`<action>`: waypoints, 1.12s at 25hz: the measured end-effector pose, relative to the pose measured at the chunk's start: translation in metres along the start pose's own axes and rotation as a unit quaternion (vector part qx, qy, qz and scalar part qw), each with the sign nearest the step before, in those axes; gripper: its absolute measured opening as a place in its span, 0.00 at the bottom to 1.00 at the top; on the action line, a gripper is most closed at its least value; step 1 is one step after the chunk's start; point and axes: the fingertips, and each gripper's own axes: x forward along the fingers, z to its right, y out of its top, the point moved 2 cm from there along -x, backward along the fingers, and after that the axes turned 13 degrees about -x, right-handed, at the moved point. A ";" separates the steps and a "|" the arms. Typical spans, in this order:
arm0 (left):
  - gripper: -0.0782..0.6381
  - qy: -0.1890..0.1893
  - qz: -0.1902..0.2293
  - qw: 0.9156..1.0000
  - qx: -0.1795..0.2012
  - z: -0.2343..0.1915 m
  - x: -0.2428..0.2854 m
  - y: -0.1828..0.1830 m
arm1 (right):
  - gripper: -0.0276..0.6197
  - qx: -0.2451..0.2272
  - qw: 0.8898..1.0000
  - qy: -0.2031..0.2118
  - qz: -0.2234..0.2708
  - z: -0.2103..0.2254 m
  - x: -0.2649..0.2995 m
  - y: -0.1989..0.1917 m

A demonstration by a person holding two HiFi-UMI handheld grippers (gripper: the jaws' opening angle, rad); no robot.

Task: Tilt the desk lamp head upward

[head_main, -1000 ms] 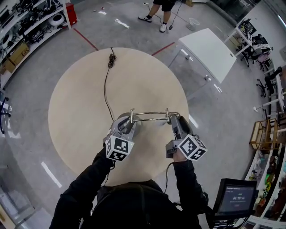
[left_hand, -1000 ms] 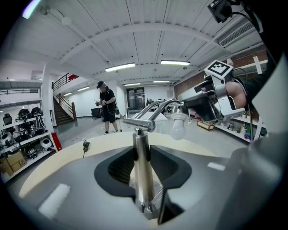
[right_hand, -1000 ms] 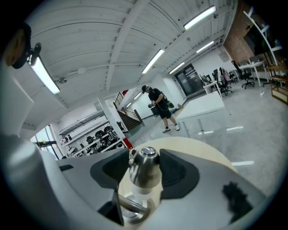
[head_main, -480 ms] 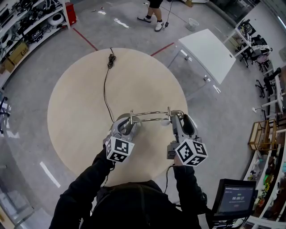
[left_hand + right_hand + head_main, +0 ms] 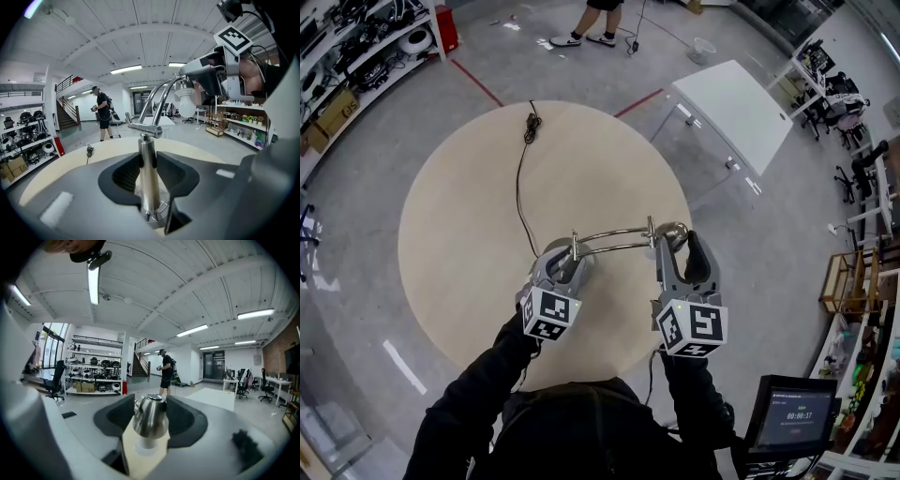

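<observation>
Since a second ago, the right gripper [image 5: 680, 255] has swung its marker cube up toward the camera, and the lamp head [image 5: 673, 229] has risen slightly toward the upper right of the head view. The left gripper [image 5: 566, 264] has not shifted.

That chrome head [image 5: 149, 420] sits right of centre in the head view, over the near right part of the round table [image 5: 469, 206]. The right gripper's [image 5: 150, 409] jaws stand partly apart and press on either side of it. The lamp's twin arms [image 5: 614, 240] run left to the upright post [image 5: 148, 178]. There the left gripper [image 5: 148, 166] is clamped at about half its spread, bracing the lamp.

The tilt looks under way but not finished. The next move likely calls for rotating the right wrist further while the left gripper holds the post steady.

The cord [image 5: 522, 187] trails from the lamp to the table's far edge at upper centre. No container stands on the table. Cardboard boxes [image 5: 337, 110] sit on shelves at upper left; their contents cannot be made out.
</observation>
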 end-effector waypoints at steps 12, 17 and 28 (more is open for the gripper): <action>0.28 -0.002 0.001 1.000 0.000 -0.004 -0.002 0.002 | 0.38 0.078 0.997 0.012 0.002 0.008 0.003 -0.015; 0.28 -0.001 0.001 1.000 -0.002 -0.006 -0.006 0.004 | 0.38 0.146 0.989 0.028 0.012 0.011 0.002 -0.021; 0.28 -0.003 0.002 1.000 -0.003 -0.004 -0.011 0.004 | 0.39 0.298 0.945 0.122 0.053 0.011 -0.021 -0.067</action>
